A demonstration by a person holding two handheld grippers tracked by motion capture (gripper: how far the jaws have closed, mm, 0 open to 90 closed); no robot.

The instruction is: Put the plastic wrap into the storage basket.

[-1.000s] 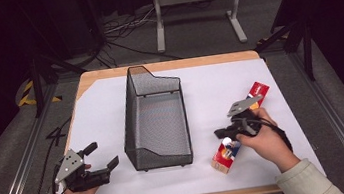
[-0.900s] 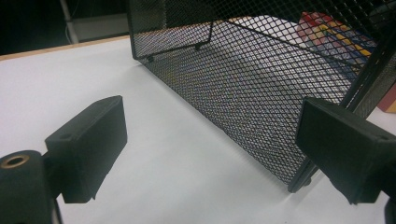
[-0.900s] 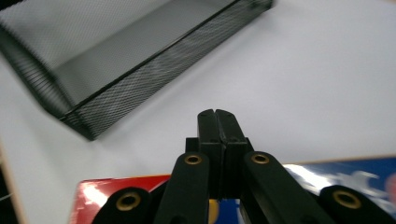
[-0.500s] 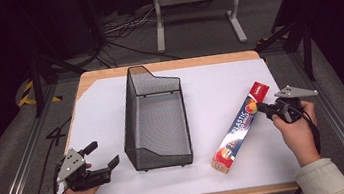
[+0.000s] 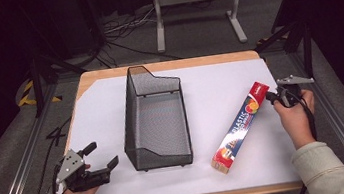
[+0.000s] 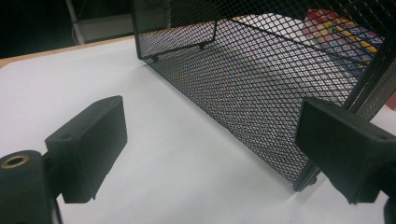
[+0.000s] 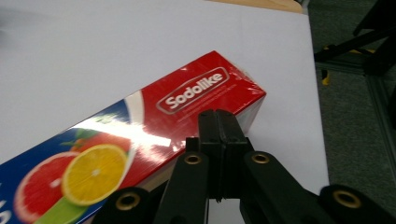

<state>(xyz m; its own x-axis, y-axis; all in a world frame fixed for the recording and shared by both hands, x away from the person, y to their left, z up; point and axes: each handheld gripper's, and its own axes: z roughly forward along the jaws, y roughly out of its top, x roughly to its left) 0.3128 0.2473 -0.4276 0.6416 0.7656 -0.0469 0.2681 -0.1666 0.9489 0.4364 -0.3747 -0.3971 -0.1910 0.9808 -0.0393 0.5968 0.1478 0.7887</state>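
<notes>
A long plastic-wrap box (image 5: pixel 240 126), red and blue with fruit pictures, lies diagonally on the white sheet at the right. Its red "Sodolike" end (image 7: pixel 201 95) points away from me. My right gripper (image 5: pixel 274 96) is shut, its jaws pressed together with nothing between them, right beside that red end (image 7: pixel 218 122). A black wire-mesh basket (image 5: pixel 155 119) stands in the middle of the table. My left gripper (image 5: pixel 101 156) rests at the near left corner, open, its jaws wide apart and facing the basket's side wall (image 6: pixel 243 79).
A white sheet (image 5: pixel 97 117) covers the wooden table (image 5: pixel 106 74). Metal frame rails run along both sides, and a grey stand (image 5: pixel 196 8) with cables sits on the floor beyond the far edge.
My right gripper has moved from the middle of the box out to its far red end. The box now lies flat on the sheet. The left gripper stayed still.
</notes>
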